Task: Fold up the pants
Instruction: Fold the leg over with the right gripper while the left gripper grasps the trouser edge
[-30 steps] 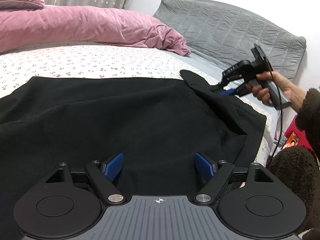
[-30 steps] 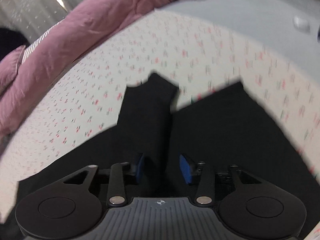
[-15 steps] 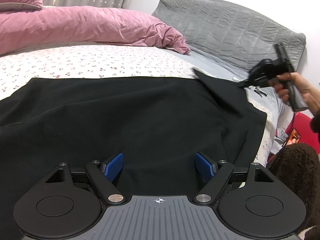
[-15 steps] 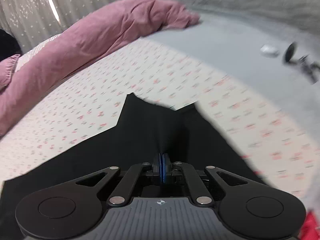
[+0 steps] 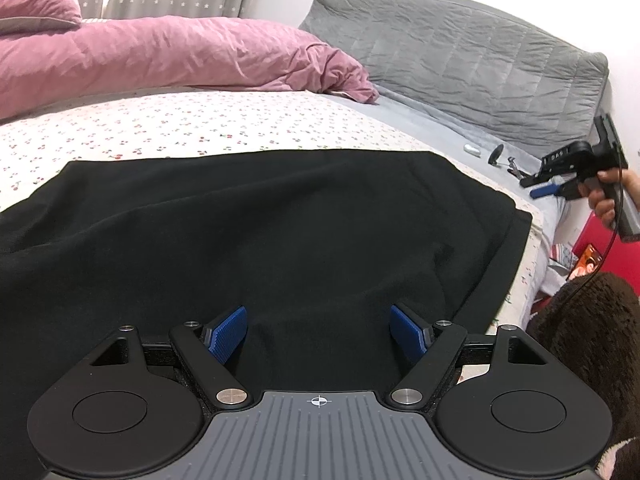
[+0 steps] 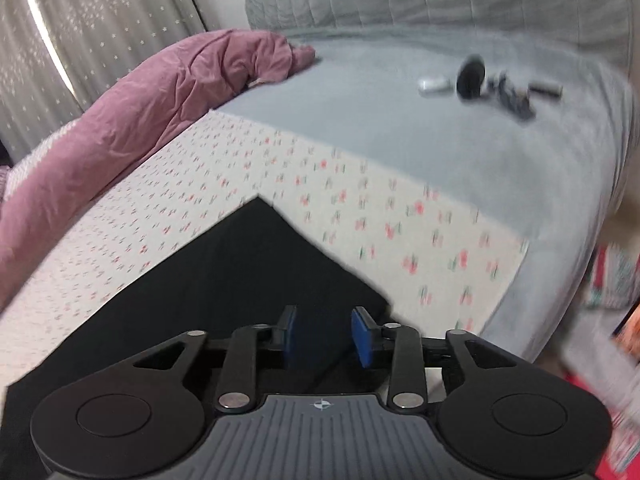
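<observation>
Black pants (image 5: pixel 280 220) lie spread flat on the cherry-print bed sheet (image 5: pixel 200 128). My left gripper (image 5: pixel 318 332) hovers low over their near edge, open, with only flat cloth beneath its blue pads. A hand holds my right gripper (image 5: pixel 538 189) in the air past the pants' right edge, clear of the cloth. In the right wrist view the right gripper (image 6: pixel 325 332) has its jaws opening, nothing pinched between them, and a corner of the pants (image 6: pixel 256 272) lies flat on the sheet below.
A pink duvet (image 5: pixel 180 56) lies across the far side of the bed. A grey quilted cushion (image 5: pixel 460 64) stands at the back right. Small loose items (image 6: pixel 472 76) rest on the grey blanket (image 6: pixel 400 128). A brown fuzzy sleeve (image 5: pixel 580 320) is at the right.
The right gripper shut on the raised flap of the pants, drew it out to the right, let go and moved off past the edge. That flap now lies flat. The left gripper stayed put.
</observation>
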Demonstrator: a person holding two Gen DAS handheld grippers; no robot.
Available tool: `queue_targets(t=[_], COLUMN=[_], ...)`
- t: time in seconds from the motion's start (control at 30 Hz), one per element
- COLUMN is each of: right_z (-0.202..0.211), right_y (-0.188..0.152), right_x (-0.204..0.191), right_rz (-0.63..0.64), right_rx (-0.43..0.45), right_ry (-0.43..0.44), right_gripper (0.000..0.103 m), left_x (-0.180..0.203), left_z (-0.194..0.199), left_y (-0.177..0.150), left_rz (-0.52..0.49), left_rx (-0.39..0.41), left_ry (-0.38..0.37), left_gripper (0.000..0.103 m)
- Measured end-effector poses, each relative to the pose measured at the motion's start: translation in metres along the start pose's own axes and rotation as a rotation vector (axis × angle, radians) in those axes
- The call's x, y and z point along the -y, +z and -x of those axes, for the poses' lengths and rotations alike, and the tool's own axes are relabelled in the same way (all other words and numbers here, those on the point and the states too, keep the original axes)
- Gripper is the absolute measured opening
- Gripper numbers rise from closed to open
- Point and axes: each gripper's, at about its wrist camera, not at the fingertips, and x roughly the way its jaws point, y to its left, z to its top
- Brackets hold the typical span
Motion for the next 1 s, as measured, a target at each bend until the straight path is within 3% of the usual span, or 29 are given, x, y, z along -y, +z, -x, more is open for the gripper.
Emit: queue_targets(t=[0.17, 0.3, 0.4, 0.43, 0.5, 0.6, 0.8, 0.9, 1.0], right_z=[-0.023, -0.031, -0.037, -0.039, -0.037, -0.023, -0.012, -0.012, -0.009], right_y=[-0.015, -0.021, -0.02, -0.02, -0.019, -0.017, -0.008, -0.006, -0.008], right_x=[0.019, 0.031, 0.039, 0.041, 0.042, 0.041, 0.03, 0.024, 0.019], right_rz=[-0.135, -0.239, -0.291, -0.301, -0.322, -0.313, -0.26, -0.242, -0.206], right_rx=[-0.071, -0.025, -0.002, 0.001, 0.007, 0.054, 0.076, 0.084, 0.091], right_ry=[0.063, 0.141, 0.18, 0.187, 0.204, 0.219, 0.19, 0.172, 0.144], right_gripper=[0.035, 0.034, 0.024, 0.015, 0.005, 0.003, 0.002, 0.002, 0.002], left_x=[0.003, 0.007, 0.01, 0.011, 0.014, 0.02, 0.035, 0.035, 0.038], left_z=[0.007, 0.02, 0.027, 0.028, 0.027, 0.022, 0.02, 0.02, 0.028], left_y=[-0.003, -0.006, -0.009, -0.01, -0.011, -0.013, -0.021, -0.018, -0.017], left_rz=[-0.031, -0.1, -0.136, -0.142, -0.155, -0.197, -0.359, -0.35, -0.34], left_rx=[-0.008, -0.01, 0.0, 0.002, -0.005, -0.03, -0.046, -0.029, 0.024], left_ry=[-0.02, -0.053, -0.061, -0.059, -0.05, -0.029, -0.014, 0.016, 0.051], left_gripper=[0.078, 0.078, 0.078, 0.076, 0.066, 0.05, 0.042, 0.01, 0.0])
